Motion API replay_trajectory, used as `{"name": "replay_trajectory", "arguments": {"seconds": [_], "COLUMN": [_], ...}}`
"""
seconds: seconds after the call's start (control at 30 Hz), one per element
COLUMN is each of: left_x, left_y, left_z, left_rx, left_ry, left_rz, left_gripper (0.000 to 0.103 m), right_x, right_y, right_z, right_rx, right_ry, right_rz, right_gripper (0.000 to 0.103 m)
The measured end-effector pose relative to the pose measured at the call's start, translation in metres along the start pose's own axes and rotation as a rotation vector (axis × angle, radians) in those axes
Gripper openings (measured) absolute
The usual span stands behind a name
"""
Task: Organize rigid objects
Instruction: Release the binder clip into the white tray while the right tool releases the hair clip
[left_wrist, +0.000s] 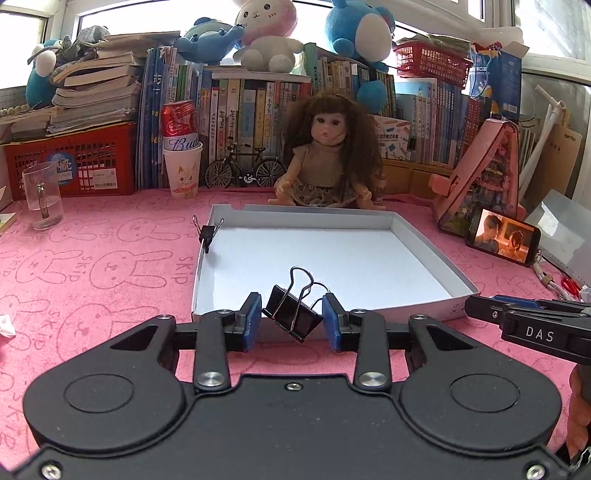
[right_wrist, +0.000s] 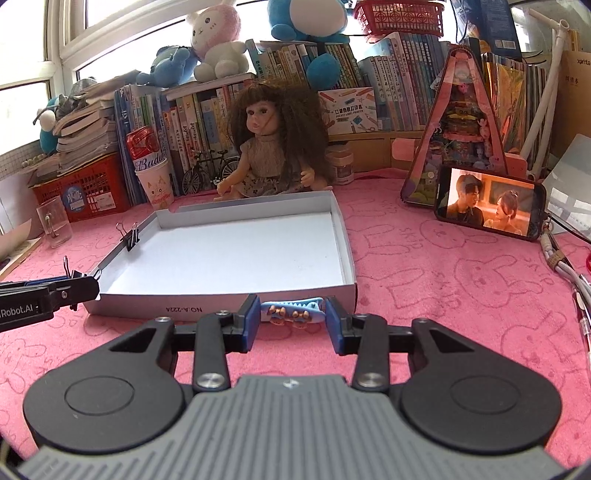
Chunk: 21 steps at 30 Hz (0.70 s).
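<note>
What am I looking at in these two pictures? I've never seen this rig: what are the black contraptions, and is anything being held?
A person holds two hand-held grippers; each picture comes from a camera on one, looking along its fingers. In the left view, the left gripper pinches a black binder clip. In the right view, the right gripper holds a light blue hair clip. Ahead, on the pink cloth, lies a shallow white box with a smaller binder clip on its left wall. Behind it sits a doll; a phone stands to the right.
</note>
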<state>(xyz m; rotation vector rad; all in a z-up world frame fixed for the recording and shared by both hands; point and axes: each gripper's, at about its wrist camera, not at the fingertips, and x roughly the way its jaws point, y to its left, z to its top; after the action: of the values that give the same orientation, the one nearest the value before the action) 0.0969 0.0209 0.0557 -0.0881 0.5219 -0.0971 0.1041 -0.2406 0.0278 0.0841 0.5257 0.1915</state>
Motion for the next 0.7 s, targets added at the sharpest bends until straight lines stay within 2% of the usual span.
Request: {"name": "replay_trajectory", "arguments": {"seconds": [0.37,0.7], "left_x": [0.055,0.108], "left_y": [0.001,-0.001], "left_z": [0.030,0.045], "left_rx": [-0.018,-0.032], "left_ry": [0.041,0.121], "left_rz": [0.015,0.054], "left_gripper": [0.034,0.034], "right_x": [0.046,0.096], "right_y": [0.000,-0.006], "right_z": [0.028,0.049], "right_rx": [-0.031,0.035], "right_ry": [0.017,0.105], "right_rz": [0.000,0.042], "right_gripper": [0.044,0.044]}}
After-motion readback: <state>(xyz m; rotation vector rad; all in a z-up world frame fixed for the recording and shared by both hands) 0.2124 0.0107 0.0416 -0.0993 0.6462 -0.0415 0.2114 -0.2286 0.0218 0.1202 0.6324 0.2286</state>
